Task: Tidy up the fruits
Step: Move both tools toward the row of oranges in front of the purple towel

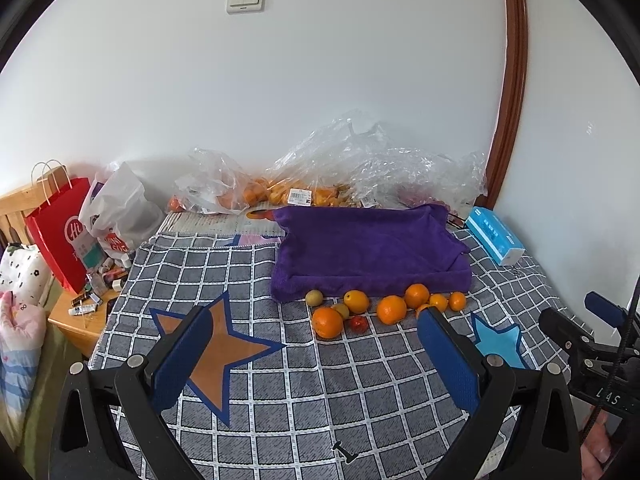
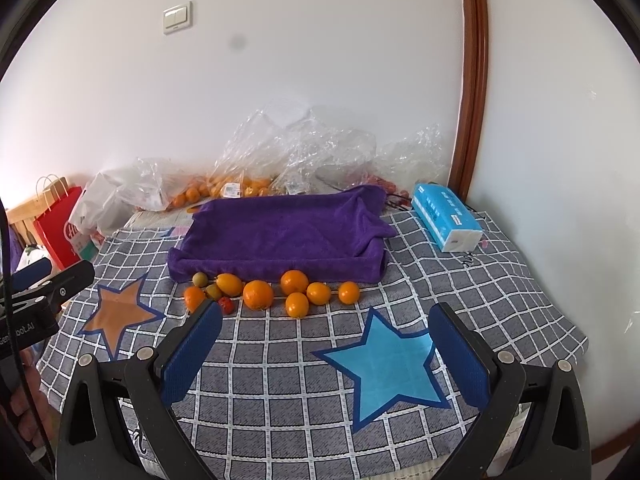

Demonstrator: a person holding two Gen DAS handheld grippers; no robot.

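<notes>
Fruits before purple tray — left gripper spread, empty

My gripper fingers with rough blue pads on matt black plastic, fluffy purple cloth, matt checked fabric cover, crinkled glossy clear plastic bags, smooth shiny oranges, glossy red paper bag.

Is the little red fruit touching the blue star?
Apart. The right wrist view shows checked cloth between the little red fruit and the blue star.
</notes>
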